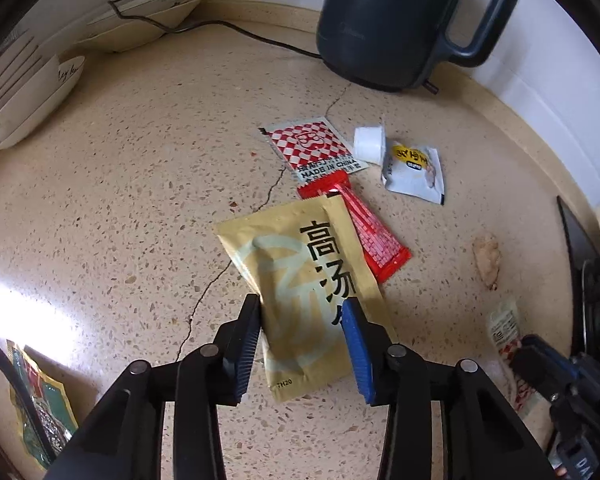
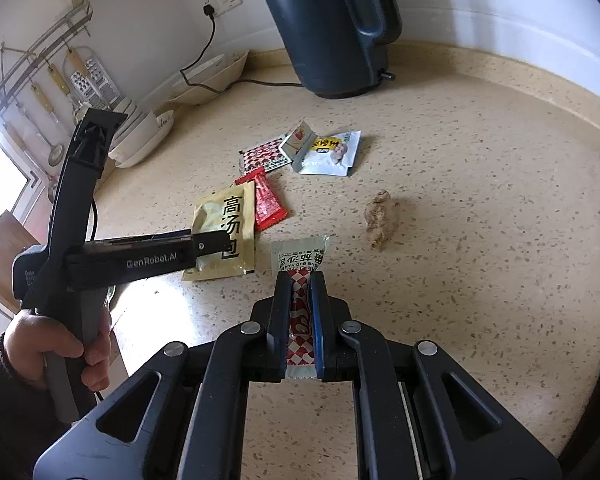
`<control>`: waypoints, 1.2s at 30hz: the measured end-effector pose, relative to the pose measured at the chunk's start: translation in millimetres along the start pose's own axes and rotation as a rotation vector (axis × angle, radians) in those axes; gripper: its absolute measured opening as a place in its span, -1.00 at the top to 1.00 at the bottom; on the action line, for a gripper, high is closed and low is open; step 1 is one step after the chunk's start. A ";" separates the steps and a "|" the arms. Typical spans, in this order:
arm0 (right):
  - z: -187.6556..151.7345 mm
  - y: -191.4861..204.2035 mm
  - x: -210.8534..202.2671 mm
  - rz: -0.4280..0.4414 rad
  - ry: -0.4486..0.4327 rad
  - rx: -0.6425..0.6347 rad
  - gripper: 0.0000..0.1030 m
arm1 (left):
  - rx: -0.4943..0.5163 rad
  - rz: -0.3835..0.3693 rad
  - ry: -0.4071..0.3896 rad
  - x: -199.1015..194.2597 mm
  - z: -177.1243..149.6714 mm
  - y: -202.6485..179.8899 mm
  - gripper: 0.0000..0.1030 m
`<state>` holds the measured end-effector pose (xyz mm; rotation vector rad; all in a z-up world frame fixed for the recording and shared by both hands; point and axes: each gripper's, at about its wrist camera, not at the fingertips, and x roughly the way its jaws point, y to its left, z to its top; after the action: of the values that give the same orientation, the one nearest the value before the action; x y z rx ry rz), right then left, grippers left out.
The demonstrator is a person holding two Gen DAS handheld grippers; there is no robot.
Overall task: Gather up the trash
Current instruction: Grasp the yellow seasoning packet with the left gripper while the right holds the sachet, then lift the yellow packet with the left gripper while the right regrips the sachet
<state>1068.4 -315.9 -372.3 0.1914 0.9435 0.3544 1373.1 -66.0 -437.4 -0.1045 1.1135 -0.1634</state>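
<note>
**A:** So both hands are busy. The right tool (image 2: 300,280) is clamped shut on the checkered red-and-white sachet (image 2: 298,264), pinched edge-on with its printed end poking out past the tips. The left tool (image 1: 304,312) has its jaws spread either side of the tan soup packet (image 1: 300,280) — open, not squeezing as far as I can see, though the packet's near end seems to sit up between the pads.

**B:** What's your worry then?

**A:** Mostly that tan packet. It lies flat on the table (image 1: 120,200) and overlaps the red sachet (image 1: 374,236) on its right. If the tool closes on the flat face it could just buckle or skid the packet, and drag the red one along.

**B:** And the rest of the trash?

**A:** Farther back there's a checkered wrapper (image 1: 312,148), a little white cup (image 1: 370,142) and a white-and-yellow pouch (image 1: 414,174), all bunched near the dark kettle (image 1: 396,24). A sloppy sweep could push them against it or snag its cord (image 1: 236,30).

**B:** The right one looks safe?

**A:** Probably — but it's a thin grip on a slick sachet, and I can't tell how deep it sits. A quick swing might let it slip. Also that ginger-looking lump (image 2: 380,218) to the right is easy to miss.
</note>
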 end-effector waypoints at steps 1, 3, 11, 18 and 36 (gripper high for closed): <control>-0.1 0.9 1.1 0.000 0.002 -0.001 0.81 | -0.029 0.013 -0.010 -3.7 1.3 1.8 0.24; -0.7 1.9 2.4 0.006 0.004 -0.001 0.81 | -0.061 0.034 -0.017 -5.7 4.7 -1.0 -0.10; 4.9 0.0 5.5 0.007 0.003 0.002 0.81 | -0.069 0.173 0.023 12.2 14.7 -19.9 -0.57; 11.0 -11.2 6.6 0.006 -0.004 0.031 0.81 | -0.038 0.169 -0.008 16.7 8.7 -31.9 -0.55; -0.3 -7.8 17.4 -0.052 0.053 -0.011 0.55 | 0.046 0.050 -0.045 4.0 -0.6 -24.3 0.17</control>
<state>1079.1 -316.5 -388.1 0.1480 0.9968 0.3178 1372.4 -90.6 -437.2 -0.0388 1.0661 -0.1414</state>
